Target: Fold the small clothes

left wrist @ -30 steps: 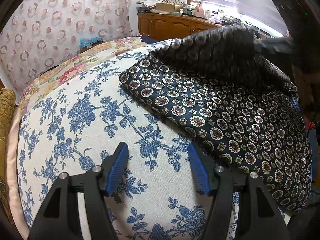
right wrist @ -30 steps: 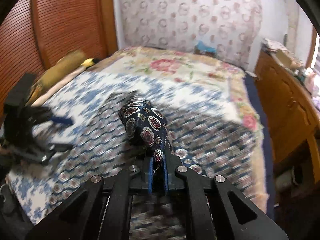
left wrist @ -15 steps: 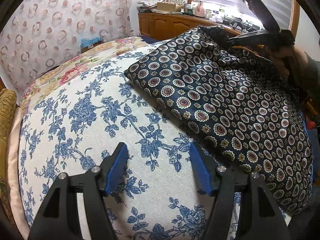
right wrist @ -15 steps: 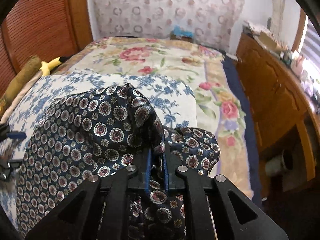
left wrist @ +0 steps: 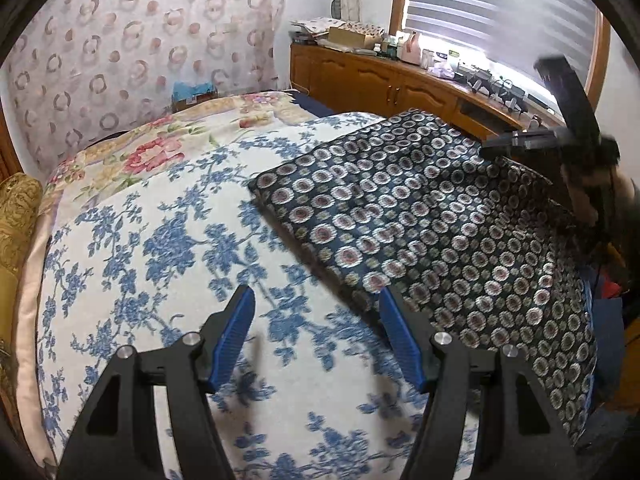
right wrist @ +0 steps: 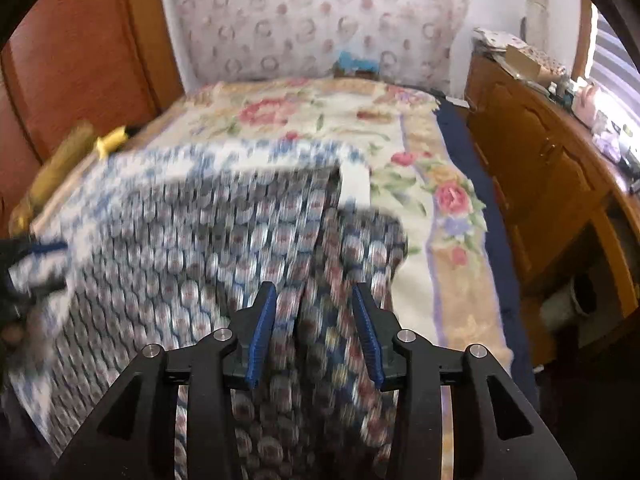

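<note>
Navy woven garment (left wrist: 432, 232) with round medallion print lies flat on the bed's blue-floral cover (left wrist: 160, 264), long axis running from near my left hand-held gripper (left wrist: 316, 336) toward the wooden cabinets (left wrist: 380, 84). Left jaws spread wide, empty. My right hand-held gripper (right wrist: 314, 336) clamped the cloth 0.5 s ago; now its jaws are apart, fabric loose between them, view blurred.
</note>
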Available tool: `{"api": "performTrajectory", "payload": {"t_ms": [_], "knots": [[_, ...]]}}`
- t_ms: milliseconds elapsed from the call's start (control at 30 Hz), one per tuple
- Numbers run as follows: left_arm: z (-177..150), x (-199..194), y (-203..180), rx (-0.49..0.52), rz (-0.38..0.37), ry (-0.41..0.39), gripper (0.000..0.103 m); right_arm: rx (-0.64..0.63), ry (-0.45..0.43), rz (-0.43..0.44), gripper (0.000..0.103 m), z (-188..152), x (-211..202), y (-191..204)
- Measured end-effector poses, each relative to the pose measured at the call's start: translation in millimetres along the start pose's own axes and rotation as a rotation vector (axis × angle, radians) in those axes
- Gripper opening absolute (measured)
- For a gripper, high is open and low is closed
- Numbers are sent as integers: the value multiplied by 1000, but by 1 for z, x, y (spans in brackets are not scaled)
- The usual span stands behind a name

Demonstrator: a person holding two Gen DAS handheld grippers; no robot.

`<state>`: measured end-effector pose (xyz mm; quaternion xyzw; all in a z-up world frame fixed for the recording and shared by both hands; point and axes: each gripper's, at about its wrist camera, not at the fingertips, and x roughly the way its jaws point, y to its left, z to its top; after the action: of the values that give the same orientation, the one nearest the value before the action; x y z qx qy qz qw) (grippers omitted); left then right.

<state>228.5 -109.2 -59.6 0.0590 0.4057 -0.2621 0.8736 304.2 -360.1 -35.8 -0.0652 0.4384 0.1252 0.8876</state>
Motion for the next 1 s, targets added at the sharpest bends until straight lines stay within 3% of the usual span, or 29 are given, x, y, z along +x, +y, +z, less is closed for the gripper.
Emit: {"api": "performTrajectory", "payload": {"t_ms": [500, 633, 733, 767, 1000], "knots": [[-1, 0, -50, 53, -37, -4, 65, -62, 35, -52, 37, -53, -21, 9], [-2, -2, -59, 65, -37, -5, 65, -53, 50, -61, 28, -65, -20, 2], [-4, -7, -63, 68, -34, -9, 65, -55, 41, -37, 7, -71, -23, 2], [-4, -8, -64, 68, -33, -12, 65, -60, 35, -34, 5, -72, -25, 4], [-11, -21, -73, 63, -27, -29, 65, -47, -59, -44, 1, -77, -62, 5]]}}
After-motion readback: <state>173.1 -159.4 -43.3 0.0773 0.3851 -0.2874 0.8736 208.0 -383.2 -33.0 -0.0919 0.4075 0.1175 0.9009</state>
